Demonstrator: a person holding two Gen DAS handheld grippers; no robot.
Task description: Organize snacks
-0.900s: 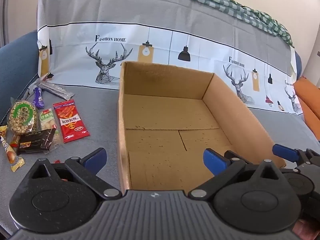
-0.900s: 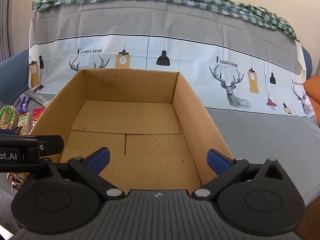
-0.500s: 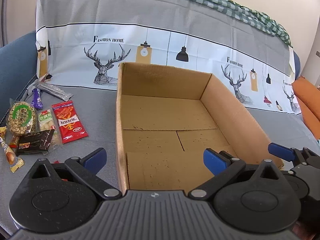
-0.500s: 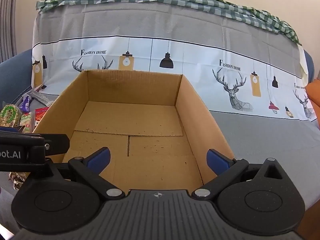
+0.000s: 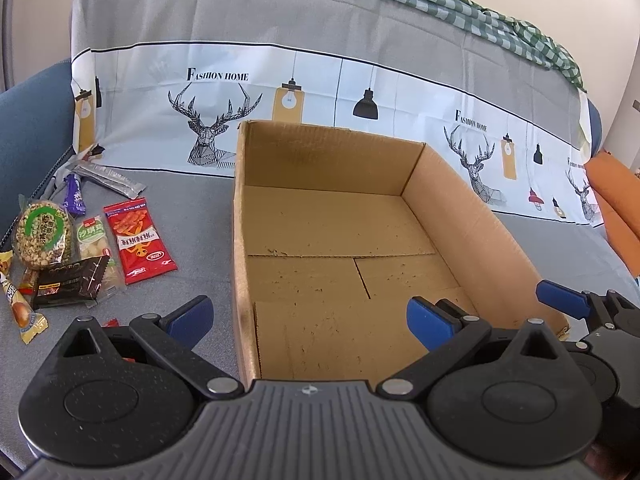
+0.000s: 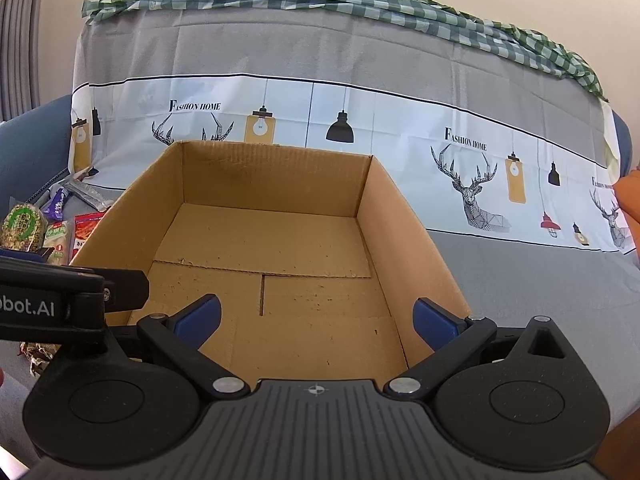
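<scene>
An open cardboard box (image 5: 472,216) (image 6: 400,216) stands on the grey sofa seat with nothing in it. Left of it lie several snack packets: a red packet (image 5: 138,240), a round green-labelled nut cake (image 5: 43,234), a pale green packet (image 5: 93,238), a black packet (image 5: 70,282), a purple wrapper (image 5: 75,199) and a silver stick (image 5: 112,178). My left gripper (image 5: 308,318) is open and empty, hovering over the box's near left wall. My right gripper (image 6: 316,316) is open and empty over the box's near edge.
The sofa back (image 6: 320,60) carries a grey and white deer-print cover with a green checked cloth (image 6: 360,0) on top. An orange cushion (image 5: 616,216) lies at the right. The left gripper's body (image 6: 60,300) shows at the left of the right wrist view.
Both grippers have drifted slightly back and up, so the box sits a little lower in both views. Nothing was taken hold of or let go.
</scene>
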